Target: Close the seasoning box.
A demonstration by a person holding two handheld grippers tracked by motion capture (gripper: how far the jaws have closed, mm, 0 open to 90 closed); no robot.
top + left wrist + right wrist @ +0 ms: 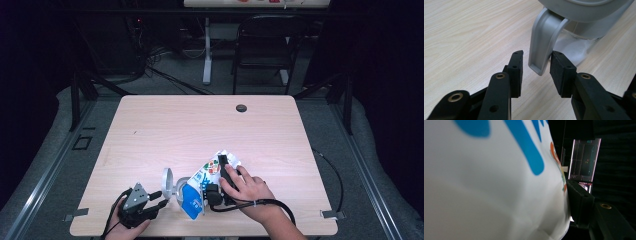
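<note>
A pale wooden table sat lit amid dark surroundings, a black folding chair and a white table leg standing beyond on grey floor.

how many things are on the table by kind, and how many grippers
bag: 1
jug: 1
left gripper and right gripper: 2
total: 4
</note>
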